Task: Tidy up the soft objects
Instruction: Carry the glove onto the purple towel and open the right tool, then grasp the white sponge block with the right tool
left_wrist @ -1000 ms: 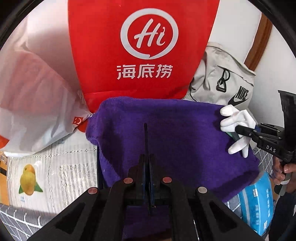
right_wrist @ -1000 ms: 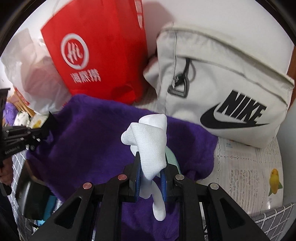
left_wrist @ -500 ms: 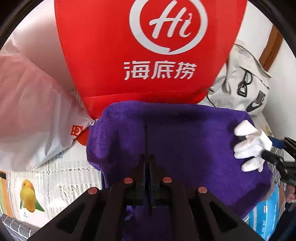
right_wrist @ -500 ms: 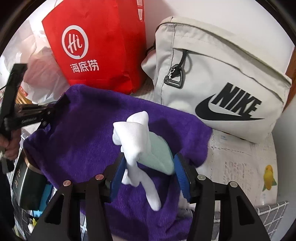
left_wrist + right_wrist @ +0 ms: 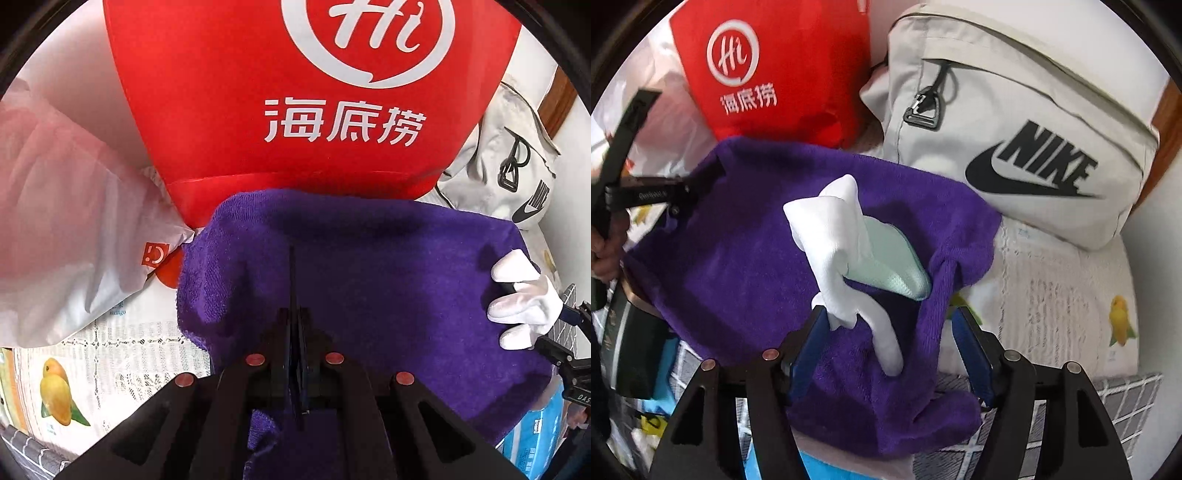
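Observation:
A purple towel (image 5: 369,280) lies spread over the table's front; it also shows in the right wrist view (image 5: 738,251). My left gripper (image 5: 295,321) is shut on the towel's near edge. A white glove (image 5: 834,236) with a pale green item (image 5: 890,258) lies on the towel, between the wide-open jaws of my right gripper (image 5: 890,343). The glove touches the left blue pad (image 5: 809,347). The glove shows at the right in the left wrist view (image 5: 524,299).
A red Haidilao bag (image 5: 295,92) stands right behind the towel, a white plastic bag (image 5: 66,221) to its left, a grey Nike bag (image 5: 1015,122) to its right. A mango-print cloth (image 5: 1063,302) covers the table. Blue packs (image 5: 539,428) lie under the towel's edge.
My right gripper has opened and let go of the white glove, which now rests on the towel. My left gripper moved closer to the red bag, still shut on the towel.

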{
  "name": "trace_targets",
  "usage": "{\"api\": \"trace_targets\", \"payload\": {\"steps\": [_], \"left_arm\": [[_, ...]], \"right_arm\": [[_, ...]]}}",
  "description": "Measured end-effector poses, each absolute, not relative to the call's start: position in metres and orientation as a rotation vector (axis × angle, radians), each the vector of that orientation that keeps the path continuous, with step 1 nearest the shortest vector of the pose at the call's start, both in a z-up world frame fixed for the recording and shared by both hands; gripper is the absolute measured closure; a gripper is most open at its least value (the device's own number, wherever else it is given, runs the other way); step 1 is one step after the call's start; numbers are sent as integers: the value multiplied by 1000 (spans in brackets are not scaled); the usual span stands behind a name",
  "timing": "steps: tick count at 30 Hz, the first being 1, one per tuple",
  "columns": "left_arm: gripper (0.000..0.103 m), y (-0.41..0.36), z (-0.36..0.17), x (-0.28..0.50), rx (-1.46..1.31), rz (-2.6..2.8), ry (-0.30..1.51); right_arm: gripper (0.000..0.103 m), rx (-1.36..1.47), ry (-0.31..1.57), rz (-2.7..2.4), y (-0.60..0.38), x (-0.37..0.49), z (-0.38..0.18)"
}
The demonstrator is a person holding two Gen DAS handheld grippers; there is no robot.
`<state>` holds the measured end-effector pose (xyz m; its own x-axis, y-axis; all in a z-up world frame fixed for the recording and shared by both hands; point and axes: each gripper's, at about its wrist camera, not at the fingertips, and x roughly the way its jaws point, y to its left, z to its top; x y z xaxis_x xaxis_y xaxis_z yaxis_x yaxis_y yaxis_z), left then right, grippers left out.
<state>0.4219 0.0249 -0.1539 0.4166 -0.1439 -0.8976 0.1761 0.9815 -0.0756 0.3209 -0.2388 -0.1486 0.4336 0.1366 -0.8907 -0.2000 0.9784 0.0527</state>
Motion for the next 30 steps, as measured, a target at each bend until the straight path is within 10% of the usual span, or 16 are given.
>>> {"api": "trace_targets", "payload": {"steps": [4,30], "left_arm": [[65,27,-149,420,26,-196,1114],[62,40,-69,214,-20,-276,977]], "right_arm": [[35,-5,1131,216,-249,315,-148],[36,123,1064,273,-232,187,-96]]}}
